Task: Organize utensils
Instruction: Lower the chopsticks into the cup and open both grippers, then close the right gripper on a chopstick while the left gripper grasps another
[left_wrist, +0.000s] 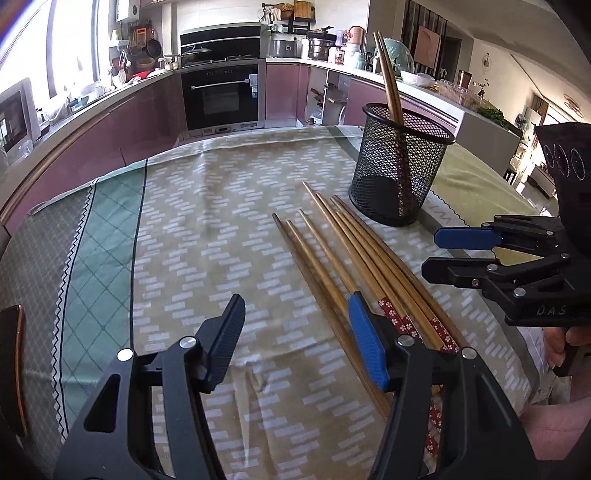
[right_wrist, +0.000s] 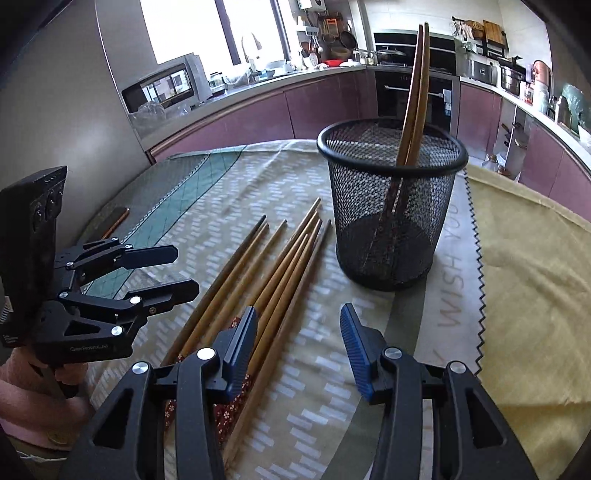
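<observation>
Kitchen behind, bent by the lens: plum-fronted cabinets (left_wrist: 284, 92) along the counter, built-in oven (left_wrist: 221, 94) under a hob, crowded worktop items too small to name, microwave (right_wrist: 162, 86) near a bright washed-out window. Table covered by patterned tablecloth (left_wrist: 207, 221) in beige and green, far edge curving out of view; partly readable lettering "WISH YOU" on a grey band beside a plain yellow cloth (right_wrist: 535, 277). Black mesh holder (right_wrist: 391, 206) upright on the cloth, two chopsticks standing inside it (right_wrist: 415, 96), lower ends blurred behind the mesh. Loose chopsticks (left_wrist: 332, 254) lying in a fanned bundle just beside the holder, tips toward it; exact count hard to settle, red flowered handle ends partly hidden under the gripper fingers. Left gripper (left_wrist: 295, 343) low over the cloth, jaws apart, nothing pinched, blue pad over the bundle's handle end, contact not determinable. Right gripper (right_wrist: 299, 350) jaws likewise apart and empty, dark pad over the bundle, blue pad over bare cloth. Pink sleeve (left_wrist: 554, 432) and a hand cut off at frame edge. Dark flat object (right_wrist: 114, 218) at the table's left margin, unidentifiable.
</observation>
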